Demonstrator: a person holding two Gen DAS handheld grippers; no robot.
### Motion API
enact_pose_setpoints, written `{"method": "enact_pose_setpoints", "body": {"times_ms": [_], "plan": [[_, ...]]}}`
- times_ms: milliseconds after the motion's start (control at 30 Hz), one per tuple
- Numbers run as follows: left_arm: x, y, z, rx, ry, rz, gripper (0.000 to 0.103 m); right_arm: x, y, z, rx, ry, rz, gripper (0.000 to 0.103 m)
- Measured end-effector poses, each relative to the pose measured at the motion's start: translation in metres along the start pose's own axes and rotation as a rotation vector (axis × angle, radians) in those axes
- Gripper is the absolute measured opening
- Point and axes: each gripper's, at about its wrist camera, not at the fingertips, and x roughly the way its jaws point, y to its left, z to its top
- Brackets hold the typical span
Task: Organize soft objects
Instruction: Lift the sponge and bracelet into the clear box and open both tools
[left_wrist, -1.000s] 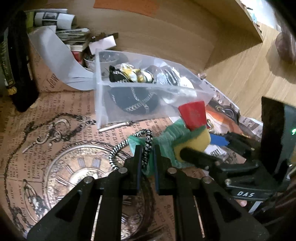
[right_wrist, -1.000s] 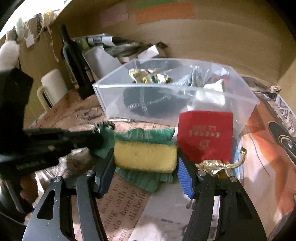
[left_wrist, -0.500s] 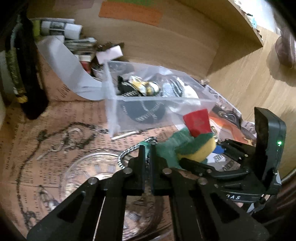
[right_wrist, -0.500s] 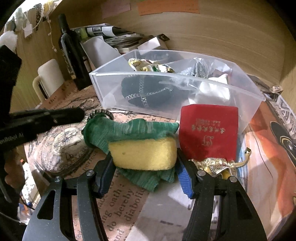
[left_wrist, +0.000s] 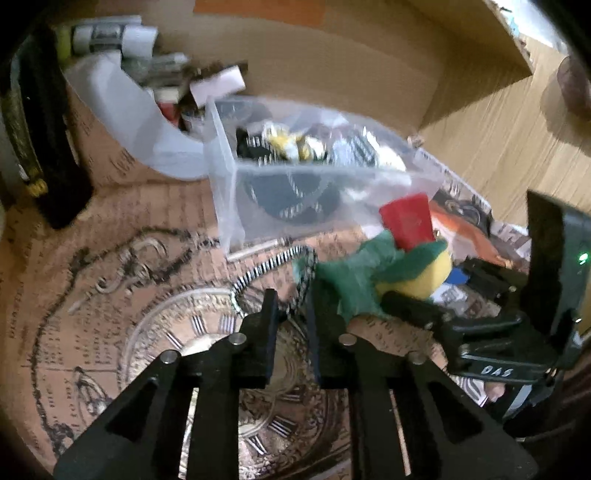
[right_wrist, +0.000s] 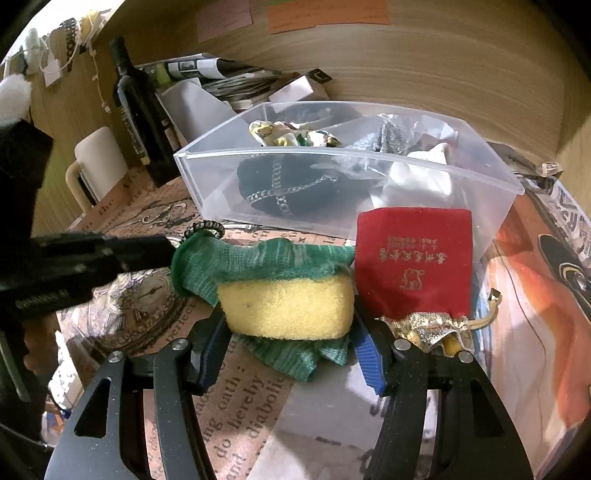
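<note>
My right gripper (right_wrist: 288, 325) is shut on a yellow sponge (right_wrist: 288, 306) with a green cloth (right_wrist: 258, 258) draped over and under it; both are lifted slightly. They also show in the left wrist view, the sponge (left_wrist: 424, 280) and the cloth (left_wrist: 354, 280). A red velvet pouch (right_wrist: 413, 262) leans on the clear plastic bin (right_wrist: 207, 184), which holds a black pouch and other soft items. My left gripper (left_wrist: 291, 310) is slightly open around a black-and-white cord (left_wrist: 266, 264), just left of the cloth.
A dark bottle (right_wrist: 136, 107) and a cream mug (right_wrist: 99, 162) stand left of the bin. Papers and boxes (right_wrist: 229, 85) pile up behind it against the wooden wall. A printed clock-pattern paper (left_wrist: 110, 266) covers the table.
My left gripper's jaws have parted from nearly shut and it has drawn back slightly from the cloth. My right gripper has raised the sponge and cloth a little.
</note>
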Motion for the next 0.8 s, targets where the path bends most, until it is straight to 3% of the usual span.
{"method": "enact_pose_setpoints", "body": {"times_ms": [33, 100, 467, 567, 600, 633, 800], "plan": [[0.004, 0.001, -0.001, -0.002, 0.015, -0.005, 0.030, 0.000, -0.001, 0.000, 0.001, 0.000, -0.001, 0.057], [0.008, 0.001, -0.002, 0.002, 0.013, -0.003, 0.036, 0.001, -0.002, 0.000, 0.005, 0.000, 0.001, 0.057], [0.026, -0.006, 0.020, 0.065, 0.018, 0.068, 0.036, 0.000, -0.002, 0.000, 0.022, -0.007, 0.000, 0.057], [0.036, -0.006, 0.023, 0.073, 0.037, 0.075, 0.028, -0.001, -0.004, -0.001, 0.027, -0.010, -0.003, 0.057], [0.041, -0.005, 0.023, 0.068, 0.048, 0.068, 0.016, -0.001, -0.005, -0.001, 0.031, -0.013, 0.000, 0.057], [0.043, -0.004, 0.023, 0.064, 0.053, 0.065, 0.011, -0.002, -0.005, -0.001, 0.033, -0.015, 0.001, 0.057], [0.033, -0.002, 0.020, 0.055, 0.019, 0.071, 0.006, -0.005, -0.009, -0.001, 0.046, -0.021, -0.002, 0.056]]}}
